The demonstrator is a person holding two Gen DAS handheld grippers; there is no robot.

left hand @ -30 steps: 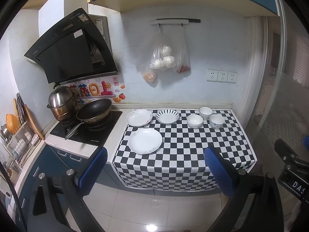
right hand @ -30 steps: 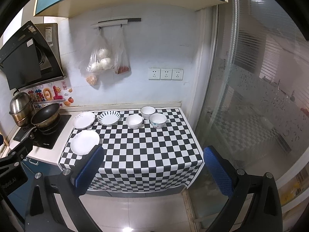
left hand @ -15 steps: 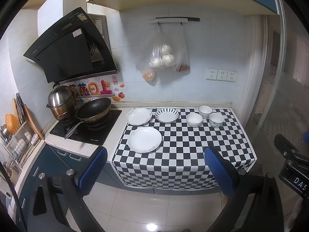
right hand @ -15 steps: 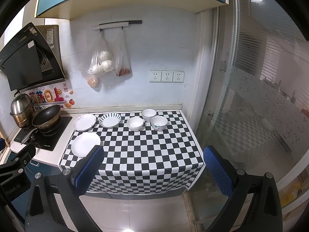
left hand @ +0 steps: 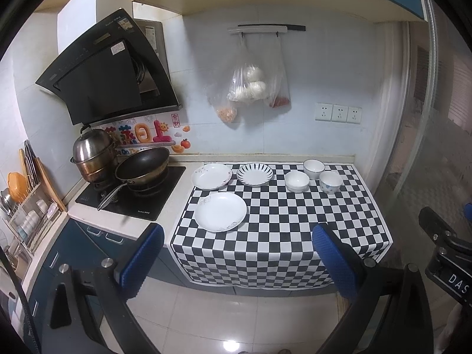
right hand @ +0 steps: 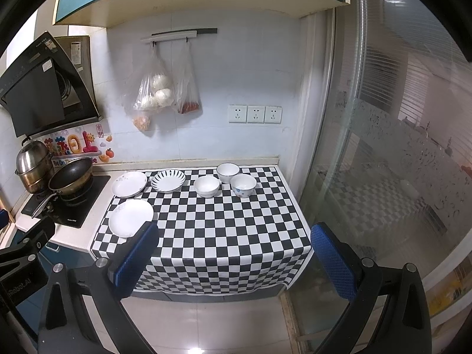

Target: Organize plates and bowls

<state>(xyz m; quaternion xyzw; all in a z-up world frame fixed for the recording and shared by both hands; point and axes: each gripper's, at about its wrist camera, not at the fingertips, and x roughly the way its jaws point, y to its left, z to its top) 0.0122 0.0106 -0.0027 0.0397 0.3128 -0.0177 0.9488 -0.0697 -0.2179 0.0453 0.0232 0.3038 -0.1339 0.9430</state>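
On the checkered cloth (left hand: 295,224) lie three plates: a large white plate (left hand: 220,211) at the front left, a floral-edged plate (left hand: 211,176) behind it, and a striped plate (left hand: 255,174) beside that. Three small bowls cluster at the back right: a plain white bowl (left hand: 296,181), a dark-rimmed bowl (left hand: 314,169) and a blue-patterned bowl (left hand: 330,181). My left gripper (left hand: 237,261) is open, well short of the counter. My right gripper (right hand: 234,262) is open too, its left finger crossing the large white plate (right hand: 131,218). Both hold nothing.
A stove (left hand: 132,196) with a frying pan (left hand: 142,167) and a steel pot (left hand: 93,155) sits left of the cloth. Plastic bags (left hand: 250,85) hang on the wall. A dish rack (left hand: 23,215) stands at far left; a glass partition (right hand: 383,147) bounds the right.
Both views have shifted slightly, with the counter a little farther off and lower in frame. The dishes have not moved, and both grippers stay open.
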